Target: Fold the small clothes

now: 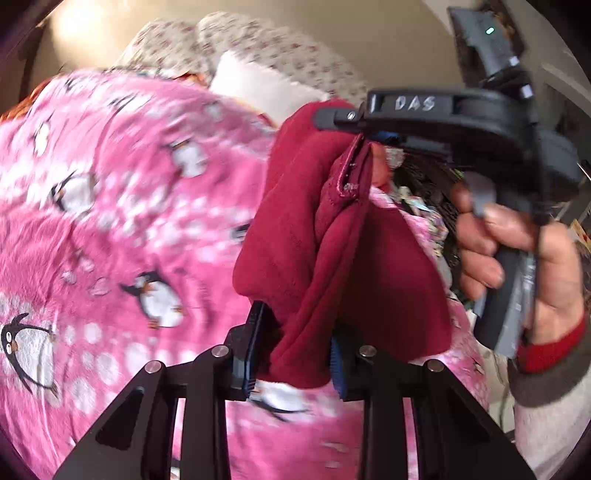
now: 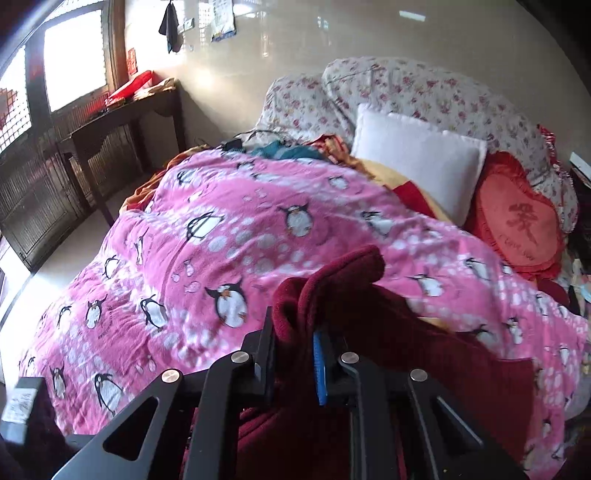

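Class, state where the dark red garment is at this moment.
The dark red garment hangs above the pink penguin blanket, pinched by the left gripper below and the right gripper at its top edge.

maroon garment (image 1: 332, 258): soft matt fleece, stitched hem; pink penguin blanket (image 2: 258, 240): plush, fuzzy nap, matt; left gripper (image 1: 295, 354): matt black plastic links, shiny metal pivot pins, ribbed blue pads; right gripper (image 1: 354, 127): same matt black plastic; white pillow (image 2: 417, 162): smooth cloth; floral cover (image 2: 424, 88): thin printed cotton-like cloth; side table (image 2: 122, 118): dark wood, dull sheen; wall (image 2: 332, 33): glossy, reflective
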A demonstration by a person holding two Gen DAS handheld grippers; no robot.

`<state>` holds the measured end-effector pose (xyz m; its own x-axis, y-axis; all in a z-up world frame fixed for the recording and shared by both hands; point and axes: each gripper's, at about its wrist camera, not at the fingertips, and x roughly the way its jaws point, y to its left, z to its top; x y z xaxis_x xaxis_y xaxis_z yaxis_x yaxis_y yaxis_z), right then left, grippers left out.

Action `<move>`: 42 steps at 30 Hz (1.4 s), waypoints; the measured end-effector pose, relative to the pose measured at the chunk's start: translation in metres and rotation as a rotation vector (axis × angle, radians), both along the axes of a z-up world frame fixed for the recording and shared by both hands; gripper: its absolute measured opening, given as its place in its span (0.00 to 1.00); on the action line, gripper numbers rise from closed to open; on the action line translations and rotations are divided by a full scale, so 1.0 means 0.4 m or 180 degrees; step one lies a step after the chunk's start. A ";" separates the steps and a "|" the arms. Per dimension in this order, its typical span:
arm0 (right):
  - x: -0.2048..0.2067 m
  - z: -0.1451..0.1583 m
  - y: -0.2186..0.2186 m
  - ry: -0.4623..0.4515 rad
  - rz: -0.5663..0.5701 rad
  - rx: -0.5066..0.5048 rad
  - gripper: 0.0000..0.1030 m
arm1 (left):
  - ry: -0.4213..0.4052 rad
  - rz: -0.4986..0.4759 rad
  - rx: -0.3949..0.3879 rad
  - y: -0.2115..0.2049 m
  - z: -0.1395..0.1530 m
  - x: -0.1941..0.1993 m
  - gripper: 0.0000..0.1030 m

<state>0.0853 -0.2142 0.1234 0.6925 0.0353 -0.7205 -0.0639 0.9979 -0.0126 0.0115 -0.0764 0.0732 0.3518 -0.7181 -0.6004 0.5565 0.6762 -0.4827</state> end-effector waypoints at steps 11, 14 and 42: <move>-0.212 0.095 -0.300 -0.0173 -0.0422 -0.0074 0.15 | -0.0328 -0.0716 0.0263 -0.314 0.075 -0.175 0.29; -0.262 0.071 -0.398 -0.0154 -0.0590 0.0002 0.15 | -0.0335 -0.0841 0.0396 -0.394 0.039 -0.190 0.29; -0.460 -0.145 -0.487 0.0026 -0.0753 0.1630 0.62 | -0.0655 -0.0390 0.1192 -0.327 -0.021 -0.167 0.53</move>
<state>-0.0987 -0.4090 0.0654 0.7184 0.2263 -0.6577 0.1643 0.8637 0.4766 -0.0551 -0.2073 0.0647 0.4171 -0.5082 -0.7535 0.7022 0.7065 -0.0879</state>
